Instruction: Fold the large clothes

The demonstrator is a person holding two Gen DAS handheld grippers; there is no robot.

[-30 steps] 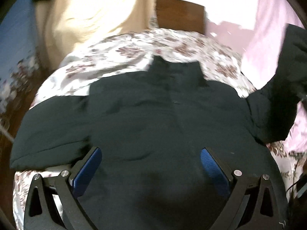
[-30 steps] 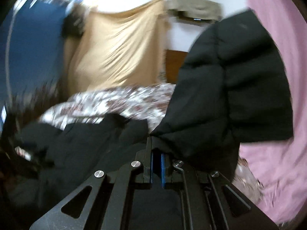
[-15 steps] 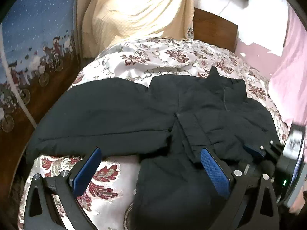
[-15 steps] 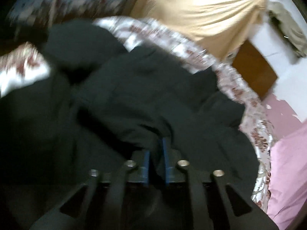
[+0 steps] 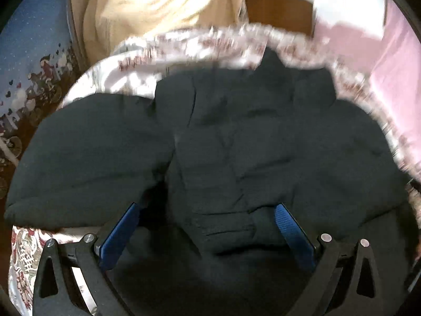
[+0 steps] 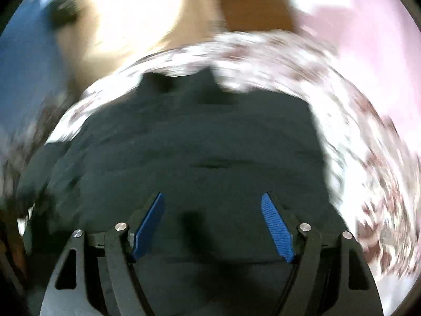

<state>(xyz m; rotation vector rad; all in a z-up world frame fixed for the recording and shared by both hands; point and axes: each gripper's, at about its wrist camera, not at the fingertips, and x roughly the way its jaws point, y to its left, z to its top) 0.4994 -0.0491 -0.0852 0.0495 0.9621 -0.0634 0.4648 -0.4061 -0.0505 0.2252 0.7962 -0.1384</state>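
Note:
A large black padded jacket (image 5: 236, 144) lies spread on a floral bedspread (image 5: 136, 79). Its right sleeve is folded in across the chest, and its left sleeve (image 5: 86, 163) reaches out to the left. My left gripper (image 5: 208, 210) hangs just over the jacket's lower front, jaws wide apart with nothing pinched. In the blurred right wrist view the same jacket (image 6: 197, 144) fills the middle. My right gripper (image 6: 213, 200) is over it, its jaws opening, with no cloth between the blue pads (image 6: 276, 226).
The floral bedspread (image 6: 368, 171) shows around the jacket. A cream cloth (image 5: 158, 8) hangs behind the bed beside a brown headboard (image 5: 279, 8). Pink fabric (image 5: 394, 60) lies to the right, a blue patterned wall (image 5: 31, 52) to the left.
The right gripper brought the raised sleeve down onto the jacket's chest and its jaws parted, letting the sleeve go. Both grippers dropped closer to the jacket. The left stayed wide apart.

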